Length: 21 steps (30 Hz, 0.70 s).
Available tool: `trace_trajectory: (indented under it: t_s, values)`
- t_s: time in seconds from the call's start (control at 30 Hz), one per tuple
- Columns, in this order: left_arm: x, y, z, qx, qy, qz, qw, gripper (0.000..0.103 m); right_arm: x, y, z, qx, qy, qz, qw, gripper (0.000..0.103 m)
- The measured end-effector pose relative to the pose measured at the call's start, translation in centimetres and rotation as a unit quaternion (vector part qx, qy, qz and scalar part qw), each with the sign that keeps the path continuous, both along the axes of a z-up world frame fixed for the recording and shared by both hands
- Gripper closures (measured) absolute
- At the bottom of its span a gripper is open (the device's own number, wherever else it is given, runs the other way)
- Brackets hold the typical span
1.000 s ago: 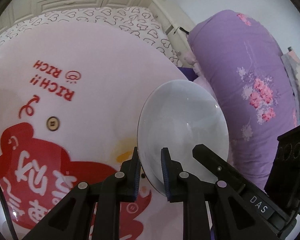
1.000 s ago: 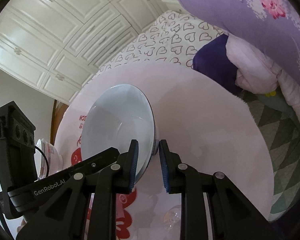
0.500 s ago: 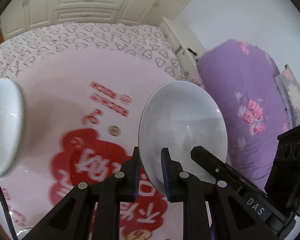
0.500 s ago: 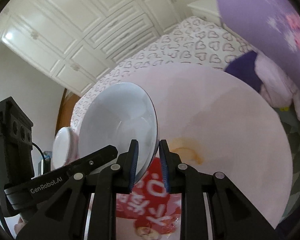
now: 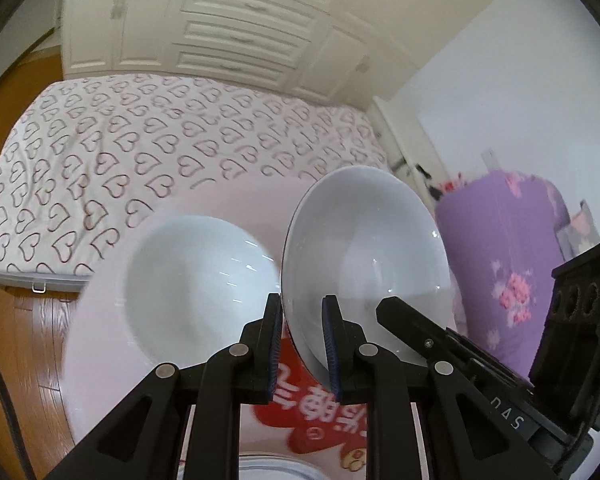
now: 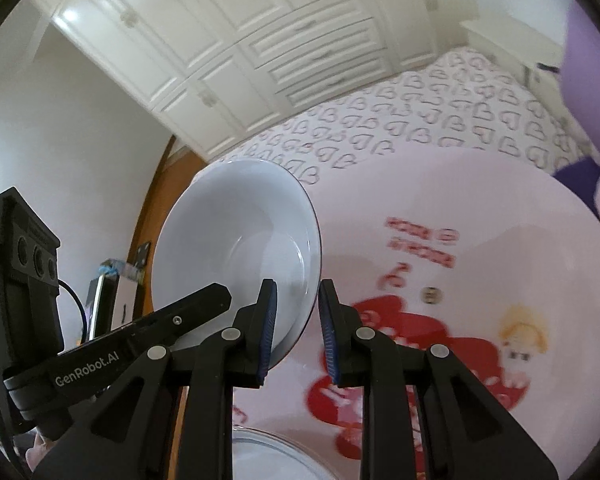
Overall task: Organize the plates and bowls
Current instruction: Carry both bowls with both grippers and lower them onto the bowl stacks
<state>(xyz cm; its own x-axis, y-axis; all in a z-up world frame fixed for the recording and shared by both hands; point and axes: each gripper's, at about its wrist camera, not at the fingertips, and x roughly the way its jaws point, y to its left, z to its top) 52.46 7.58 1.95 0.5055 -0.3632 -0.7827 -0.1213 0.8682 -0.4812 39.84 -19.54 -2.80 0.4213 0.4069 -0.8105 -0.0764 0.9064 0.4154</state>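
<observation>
Both grippers hold one white bowl by opposite sides of its rim, above the round pink table. In the left wrist view my left gripper [image 5: 302, 344] is shut on the bowl [image 5: 364, 248], which stands on edge. In the right wrist view my right gripper [image 6: 294, 332] is shut on the same bowl [image 6: 236, 240]. A second white bowl [image 5: 196, 280] sits on the table [image 5: 100, 360] just left of the held bowl. The rim of a white plate [image 5: 276, 468] shows at the bottom edge, also in the right wrist view [image 6: 268, 460].
The table [image 6: 460, 200] carries a red cartoon print [image 6: 400, 344]. Behind it is a bed with a heart-patterned sheet [image 5: 140, 140], white cabinets [image 5: 220, 20] and a purple floral quilt [image 5: 512, 240] at the right. Wooden floor [image 5: 28, 340] lies to the left.
Both grippers have swung left and lifted with the bowl. The second bowl came from the left edge to beside the held bowl; the quilt slid away right.
</observation>
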Motion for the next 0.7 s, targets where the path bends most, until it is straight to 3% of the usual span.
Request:
trace_trajectory:
  t_s: [0.33, 0.7]
  values:
    - [-4.8, 6.2, 1.5, 0.0, -0.008, 0.029, 0.9995, 0.087, 0.4, 5.3, 0.3, -0.004, -0.001, 0.046, 0.999, 0.081]
    - [-4.0, 4.5, 1.6, 0.022, 0.014, 0.02, 0.9995, 0.087, 0.6, 6.9, -1.1, -0.022, 0.024, 0.065, 0.997, 0.081]
